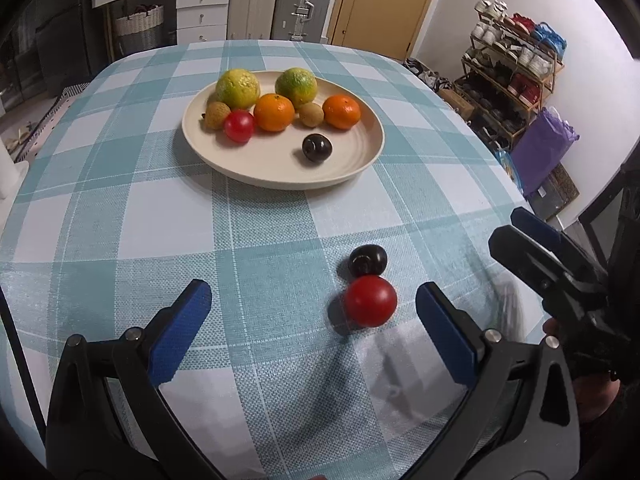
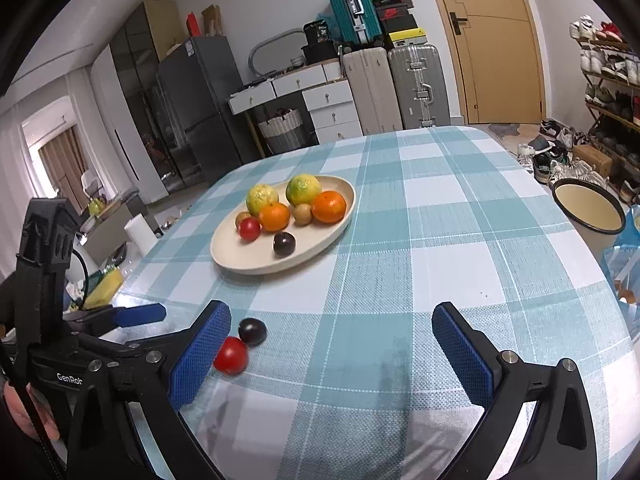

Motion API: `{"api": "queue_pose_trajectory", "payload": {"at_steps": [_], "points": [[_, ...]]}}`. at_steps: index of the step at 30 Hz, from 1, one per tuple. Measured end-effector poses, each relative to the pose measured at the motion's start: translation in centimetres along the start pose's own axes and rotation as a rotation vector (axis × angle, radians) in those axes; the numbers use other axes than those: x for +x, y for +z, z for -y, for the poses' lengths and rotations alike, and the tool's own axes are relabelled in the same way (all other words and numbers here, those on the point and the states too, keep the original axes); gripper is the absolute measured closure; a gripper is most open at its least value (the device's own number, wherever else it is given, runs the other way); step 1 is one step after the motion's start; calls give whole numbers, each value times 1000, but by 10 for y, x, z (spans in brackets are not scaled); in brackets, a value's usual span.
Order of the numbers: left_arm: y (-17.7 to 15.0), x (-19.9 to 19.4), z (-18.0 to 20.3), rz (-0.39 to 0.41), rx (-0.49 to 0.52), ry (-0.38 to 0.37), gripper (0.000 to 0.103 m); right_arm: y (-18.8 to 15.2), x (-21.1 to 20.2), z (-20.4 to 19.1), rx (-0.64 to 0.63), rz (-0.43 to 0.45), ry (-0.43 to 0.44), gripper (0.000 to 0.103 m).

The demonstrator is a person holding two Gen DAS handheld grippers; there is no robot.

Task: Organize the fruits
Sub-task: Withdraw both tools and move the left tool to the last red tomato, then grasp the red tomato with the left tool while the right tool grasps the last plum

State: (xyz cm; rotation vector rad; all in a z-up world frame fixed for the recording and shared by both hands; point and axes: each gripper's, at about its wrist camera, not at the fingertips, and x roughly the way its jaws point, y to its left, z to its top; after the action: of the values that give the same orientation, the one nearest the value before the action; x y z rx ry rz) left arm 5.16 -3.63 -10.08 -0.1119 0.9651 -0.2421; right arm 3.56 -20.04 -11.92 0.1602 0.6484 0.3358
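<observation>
Red tomato (image 1: 370,301), round, no long axis to speak of, lying loose on the checked tablecloth (image 1: 260,240) and touching a dark plum (image 1: 367,261) just beyond it. Position relative to tooling: ahead of the left gripper (image 1: 314,320) and off to its right-hand side, close to the right blue finger pad (image 1: 444,332), fingers spread wide and holding nothing. Right gripper (image 2: 332,344): fingers likewise spread and empty; both loose fruits sit beside its left finger (image 2: 200,354), outside the gap. Judgement: left gripper is the nearer and better lined up; a small shift rightward would centre the tomato, though the touching plum may be nudged. Container: cream plate (image 1: 360,160), farther up the table, well apart from the loose pair. Contents: two green-yellow citrus, two oranges, two small brown fruits, one red tomato, one dark plum.
</observation>
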Motion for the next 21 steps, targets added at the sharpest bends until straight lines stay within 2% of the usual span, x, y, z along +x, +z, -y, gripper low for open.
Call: {"api": "queue_pose_trajectory", "payload": {"at_steps": [5,10,12,14,18,20,21], "points": [[-2,7,4,-13,8,-47,5,-3,4,3,7,-19,9,0],[-3,6,12,10,43,-30,8,-3,5,7,24,-21,19,0],[-3,6,15,17,66,-20,16,-3,6,8,28,-23,21,0],[-2,9,18,2,92,-28,31,-3,6,8,30,-23,22,0],[-4,15,18,-26,97,-83,47,-2,7,8,35,-26,24,0],[-5,17,18,-33,92,-107,61,-2,7,8,36,-27,29,0],[-6,17,17,-34,88,-125,64,-2,7,8,36,-27,28,0]]}}
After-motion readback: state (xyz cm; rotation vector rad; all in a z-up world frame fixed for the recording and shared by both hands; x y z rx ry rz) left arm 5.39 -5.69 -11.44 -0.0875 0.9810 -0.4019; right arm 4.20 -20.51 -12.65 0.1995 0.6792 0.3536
